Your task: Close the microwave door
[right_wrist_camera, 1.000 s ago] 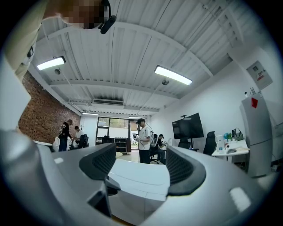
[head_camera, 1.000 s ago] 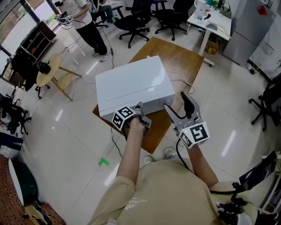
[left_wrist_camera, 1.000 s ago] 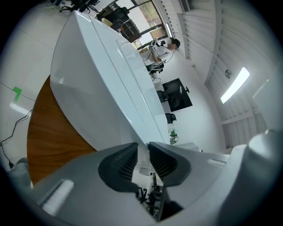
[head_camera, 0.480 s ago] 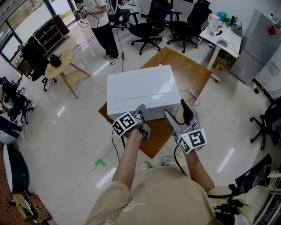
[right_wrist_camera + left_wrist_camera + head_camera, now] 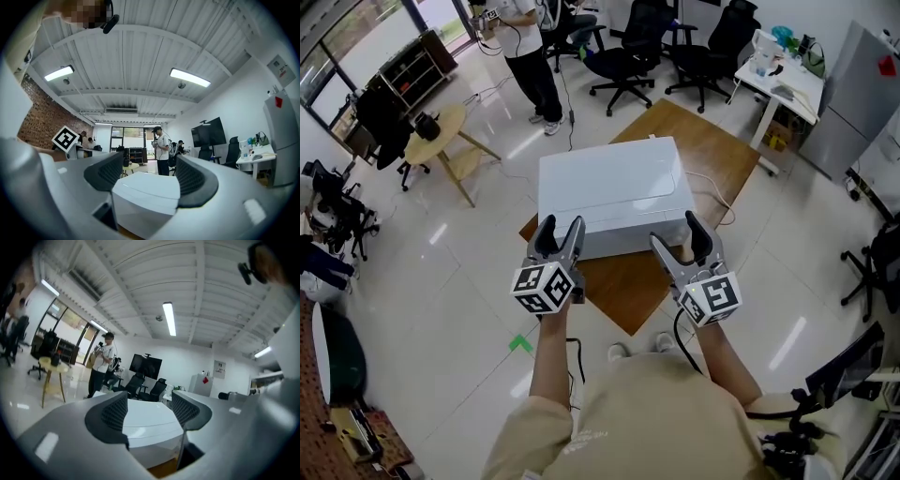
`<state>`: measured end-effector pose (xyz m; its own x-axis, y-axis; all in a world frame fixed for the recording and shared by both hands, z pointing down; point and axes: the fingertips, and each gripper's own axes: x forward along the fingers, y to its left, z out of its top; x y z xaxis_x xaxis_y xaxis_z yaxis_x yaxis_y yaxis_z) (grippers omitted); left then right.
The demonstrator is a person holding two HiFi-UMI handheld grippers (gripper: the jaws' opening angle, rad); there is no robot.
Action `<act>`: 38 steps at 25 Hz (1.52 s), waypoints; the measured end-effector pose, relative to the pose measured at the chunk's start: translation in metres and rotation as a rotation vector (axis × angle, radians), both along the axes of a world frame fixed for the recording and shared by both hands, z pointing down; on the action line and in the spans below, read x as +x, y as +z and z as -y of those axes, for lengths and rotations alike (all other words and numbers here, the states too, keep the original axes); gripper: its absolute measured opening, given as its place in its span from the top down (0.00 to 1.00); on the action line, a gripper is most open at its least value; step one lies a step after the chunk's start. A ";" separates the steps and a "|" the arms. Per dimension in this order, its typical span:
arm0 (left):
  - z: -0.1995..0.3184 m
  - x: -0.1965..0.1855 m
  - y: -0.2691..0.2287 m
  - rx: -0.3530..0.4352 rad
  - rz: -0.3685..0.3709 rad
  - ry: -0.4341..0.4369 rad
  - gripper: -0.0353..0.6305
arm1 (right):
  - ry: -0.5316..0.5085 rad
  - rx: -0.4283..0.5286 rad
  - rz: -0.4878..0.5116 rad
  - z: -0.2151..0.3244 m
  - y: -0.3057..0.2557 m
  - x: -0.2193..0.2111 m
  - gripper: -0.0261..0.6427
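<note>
The white microwave (image 5: 614,192) sits on a low wooden table (image 5: 712,141), seen from above; its front face, which is turned toward me, is mostly hidden. My left gripper (image 5: 561,230) hovers in front of the microwave's left front corner. Its jaws are opening with nothing between them. My right gripper (image 5: 675,232) is open and empty by the right front corner. In the left gripper view, the microwave (image 5: 150,423) lies beyond the left gripper (image 5: 149,411). In the right gripper view, the microwave (image 5: 145,197) also shows past the right gripper (image 5: 145,176).
A person (image 5: 525,47) stands beyond the table near several office chairs (image 5: 623,56). A round wooden side table (image 5: 436,141) is at the left, a white desk (image 5: 783,66) and grey cabinet (image 5: 853,84) at the right. A cable (image 5: 712,192) trails off the table.
My left gripper has lifted away from the microwave's front, rolled upright and parted its jaws. The right gripper has stayed almost still beside the front right corner.
</note>
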<state>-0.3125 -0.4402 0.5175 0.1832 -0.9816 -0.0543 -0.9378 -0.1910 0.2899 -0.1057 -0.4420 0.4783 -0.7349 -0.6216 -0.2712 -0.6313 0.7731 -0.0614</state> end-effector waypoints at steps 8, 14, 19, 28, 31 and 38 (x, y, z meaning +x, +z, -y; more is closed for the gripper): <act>-0.037 0.005 -0.018 0.152 0.372 -0.184 0.43 | 0.010 -0.005 0.008 0.000 -0.001 -0.004 0.45; -0.050 0.009 -0.014 0.140 0.371 -0.198 0.41 | -0.001 -0.002 -0.002 -0.012 -0.004 -0.009 0.45; -0.057 0.017 -0.016 0.149 0.389 -0.179 0.41 | 0.003 -0.005 -0.008 -0.018 -0.004 -0.013 0.45; -0.096 -0.002 -0.013 0.150 0.396 -0.130 0.41 | 0.046 -0.006 -0.039 -0.066 -0.003 -0.041 0.45; -0.110 -0.004 -0.010 0.154 0.390 -0.100 0.42 | 0.068 -0.003 -0.050 -0.085 0.000 -0.046 0.45; -0.161 -0.011 -0.020 0.170 0.373 -0.074 0.43 | 0.095 -0.024 -0.105 -0.143 0.010 -0.058 0.45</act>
<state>-0.3237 -0.2792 0.4976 0.1500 -0.9757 -0.1597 -0.9856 -0.1348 -0.1021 -0.1634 -0.2995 0.4881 -0.6959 -0.6951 -0.1804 -0.7056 0.7086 -0.0087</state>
